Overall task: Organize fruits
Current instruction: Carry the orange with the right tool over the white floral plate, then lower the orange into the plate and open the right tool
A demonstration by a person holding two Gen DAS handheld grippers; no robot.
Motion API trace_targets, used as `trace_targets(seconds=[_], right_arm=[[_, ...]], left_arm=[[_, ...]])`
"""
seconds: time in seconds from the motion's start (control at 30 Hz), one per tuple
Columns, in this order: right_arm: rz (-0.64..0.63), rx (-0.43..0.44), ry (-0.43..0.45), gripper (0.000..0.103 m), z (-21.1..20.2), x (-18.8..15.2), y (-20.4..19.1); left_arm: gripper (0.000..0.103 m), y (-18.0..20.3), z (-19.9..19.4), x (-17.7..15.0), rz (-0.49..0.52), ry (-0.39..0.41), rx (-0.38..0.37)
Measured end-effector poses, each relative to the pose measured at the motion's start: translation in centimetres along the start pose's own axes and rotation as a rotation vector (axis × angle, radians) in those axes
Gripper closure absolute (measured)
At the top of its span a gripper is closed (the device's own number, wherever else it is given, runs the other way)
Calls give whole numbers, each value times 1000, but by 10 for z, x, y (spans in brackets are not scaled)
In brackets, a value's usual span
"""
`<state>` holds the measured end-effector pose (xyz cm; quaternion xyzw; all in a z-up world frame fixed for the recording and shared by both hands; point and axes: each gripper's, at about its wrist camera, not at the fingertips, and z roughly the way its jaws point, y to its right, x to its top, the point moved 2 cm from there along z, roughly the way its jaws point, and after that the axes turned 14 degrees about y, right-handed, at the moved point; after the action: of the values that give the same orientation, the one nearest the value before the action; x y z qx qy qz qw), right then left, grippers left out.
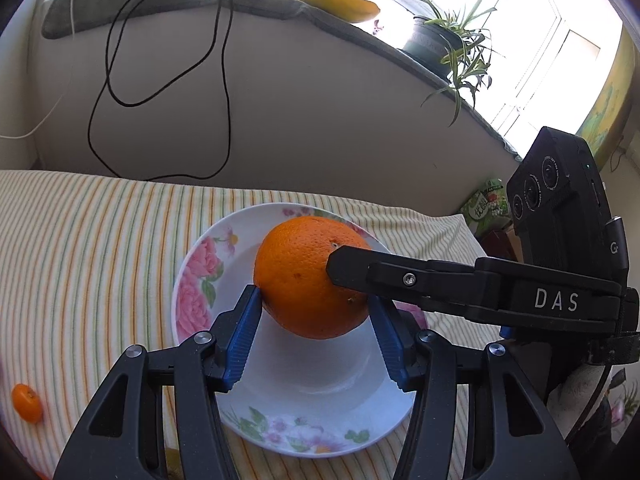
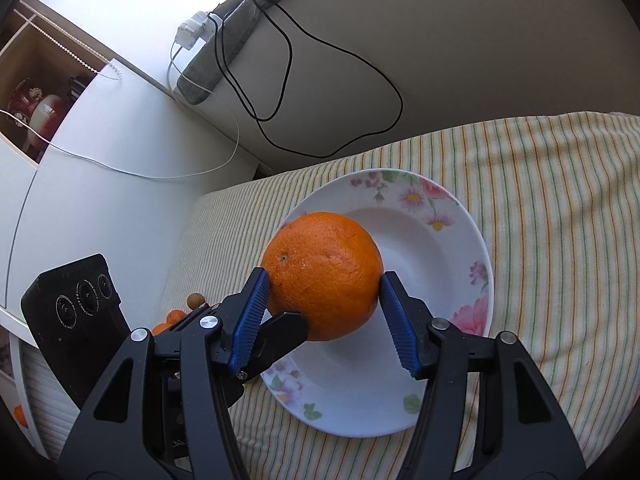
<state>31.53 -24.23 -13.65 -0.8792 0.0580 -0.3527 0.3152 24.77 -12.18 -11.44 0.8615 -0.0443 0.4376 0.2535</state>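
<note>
A large orange [image 1: 308,276] is held over a white floral plate [image 1: 320,400] on a striped cloth. My left gripper [image 1: 316,308] is shut on the orange, blue pads on both sides. My right gripper [image 2: 324,300] is shut on the same orange [image 2: 324,276] over the plate [image 2: 440,240]. The right gripper's finger [image 1: 360,268] reaches in from the right and touches the orange's right side in the left wrist view. A left finger [image 2: 280,332] shows under the orange in the right wrist view. A small tangerine [image 1: 26,402] lies on the cloth at far left.
The striped cloth [image 1: 100,260] covers the surface. Small tangerines [image 2: 172,320] and a brown round fruit [image 2: 195,301] lie left of the plate. A black cable [image 1: 160,80] hangs on the beige wall. A potted plant [image 1: 444,40] stands on the sill. A white cabinet [image 2: 100,200] stands left.
</note>
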Motion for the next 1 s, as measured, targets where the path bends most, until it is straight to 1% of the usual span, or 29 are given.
trace_targets(seconds=[0.13, 0.23, 0.27, 0.43, 0.47, 0.53, 0.6, 0.67, 0.83, 1.0], right_arm=[[-28, -30, -6, 43, 9, 4, -1], [-77, -59, -6, 43, 15, 5, -5], [-81, -62, -7, 43, 15, 6, -6], [-63, -57, -9, 43, 16, 9, -3], [-69, -60, -5, 43, 15, 9, -4], [-89, -77, 10, 42, 12, 10, -6], [-102, -95, 27, 35, 8, 11, -8], [-102, -99, 36, 32, 2, 10, -6], [-85, -100, 59, 32, -11, 11, -4], [-101, -106, 84, 32, -27, 6, -11]], left_arm=[[49, 5, 6, 0, 50, 3, 35], [49, 2, 7, 2, 34, 5, 32], [51, 1, 7, 2, 30, 5, 29], [51, 4, 5, 4, 52, 15, 36], [49, 4, 4, 5, 52, 21, 39], [48, 6, 3, 6, 61, 19, 34], [48, 6, -2, 4, 83, 23, 47], [48, 6, -5, 3, 87, 22, 52], [48, 7, -18, 1, 84, 28, 48], [47, 13, -39, -2, 112, 42, 55]])
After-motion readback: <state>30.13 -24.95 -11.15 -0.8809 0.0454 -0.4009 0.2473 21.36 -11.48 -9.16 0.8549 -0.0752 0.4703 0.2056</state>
